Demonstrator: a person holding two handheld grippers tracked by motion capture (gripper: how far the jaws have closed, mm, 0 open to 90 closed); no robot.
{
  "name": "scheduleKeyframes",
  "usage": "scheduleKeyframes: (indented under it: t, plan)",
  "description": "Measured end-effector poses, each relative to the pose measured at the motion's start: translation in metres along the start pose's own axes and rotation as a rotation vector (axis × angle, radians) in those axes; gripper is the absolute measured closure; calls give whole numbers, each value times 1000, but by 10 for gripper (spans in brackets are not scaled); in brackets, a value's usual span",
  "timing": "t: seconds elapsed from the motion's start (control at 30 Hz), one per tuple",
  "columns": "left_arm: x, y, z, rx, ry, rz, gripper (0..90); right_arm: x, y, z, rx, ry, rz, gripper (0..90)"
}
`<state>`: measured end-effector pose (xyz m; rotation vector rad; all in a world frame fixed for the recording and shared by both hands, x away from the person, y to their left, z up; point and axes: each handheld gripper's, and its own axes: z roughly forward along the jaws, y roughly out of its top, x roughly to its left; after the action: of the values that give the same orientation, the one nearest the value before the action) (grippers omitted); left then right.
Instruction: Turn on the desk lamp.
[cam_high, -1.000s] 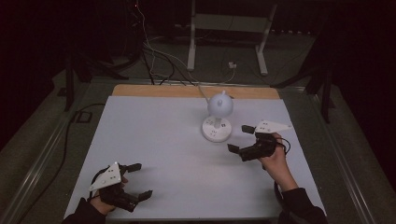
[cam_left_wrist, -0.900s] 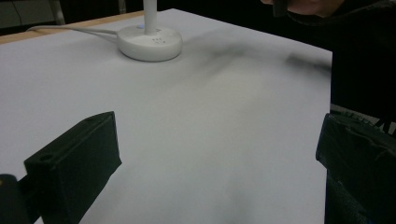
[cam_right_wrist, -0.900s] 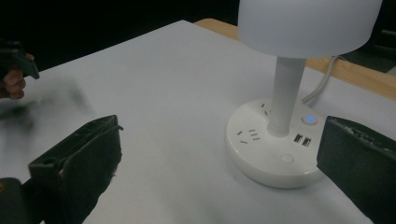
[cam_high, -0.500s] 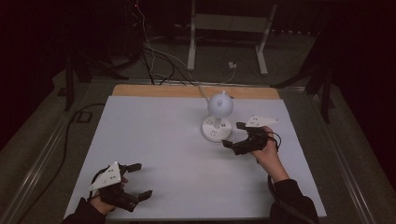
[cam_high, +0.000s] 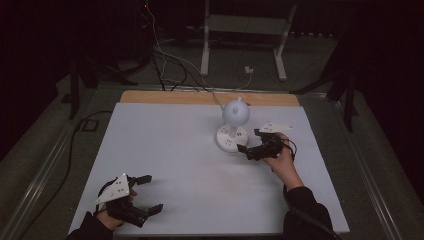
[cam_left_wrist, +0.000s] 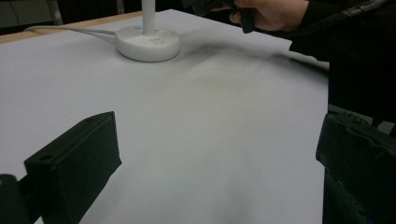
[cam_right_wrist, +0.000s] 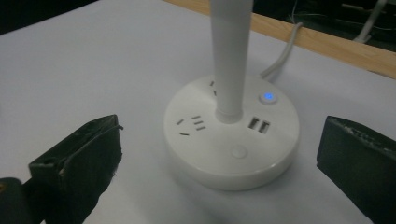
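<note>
Near the front left corner of the table (cam_high: 165, 150), the left gripper (cam_high: 148, 194) sits low over the white top. Its jaws are wide apart and there is nothing between them. In the left gripper view they frame only bare table, and the lamp is far off. This hand looks like it is just waiting.

Going right, the middle of the table is bare. Then comes the lamp (cam_high: 232, 127). It stands toward the back edge, a bit right of the middle. It has a round white base (cam_right_wrist: 232, 135), a thin white pole (cam_right_wrist: 229, 56) going straight up, and a ball-shaped head (cam_high: 236, 113). A white cord (cam_right_wrist: 282, 51) runs from the base over the wooden back edge. On the base there is a small button with a blue light (cam_right_wrist: 267, 97), a plain round button (cam_right_wrist: 239, 151) near the front, and some plug holes.

Just right of the base is the right gripper (cam_high: 250, 144). Its jaws are open too, holding nothing. In the right gripper view the base sits between the two black jaws, close, but not touching them.

So the reach to the lamp looks nearly done. Nothing has been grabbed or pressed yet. What is left, I think, is to close in on the base or push one of its buttons.
</note>
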<state>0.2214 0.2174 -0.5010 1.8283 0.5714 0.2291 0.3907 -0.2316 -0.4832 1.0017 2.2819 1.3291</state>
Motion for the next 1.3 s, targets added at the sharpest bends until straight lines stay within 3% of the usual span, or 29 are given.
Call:
scheduleKeyframes:
  t: [0.17, 0.2, 0.37, 0.47, 0.7, 0.9, 1.07, 1.1, 1.3]
  plan:
    - [0, 0, 0, 2, 0, 1, 3, -3, -4, 5, 15, -18, 1, 86]
    - [0, 0, 0, 4, 1, 1, 2, -3, -5, 6, 22, -18, 5, 149]
    - [0, 0, 0, 1, -1, 0, 2, -6, -8, 10, 26, -28, 18, 296]
    - [0, -1, 0, 5, -1, 1, 2, -8, -9, 10, 36, -29, 49, 390]
    - [0, 0, 0, 6, 0, 0, 2, -13, -11, 13, 70, -12, 80, 557]
    - [0, -1, 0, 7, 1, -2, 2, -13, -12, 16, 83, -4, 72, 647]
    - [0, -1, 0, 7, 1, -3, 2, -12, -11, 18, 93, -9, 57, 773]
    - [0, 0, 0, 6, 0, 0, 2, -12, -11, 18, 96, -18, 46, 835]
    - [0, 0, 1, 6, -1, 1, 2, -15, -9, 19, 95, -15, 49, 897]
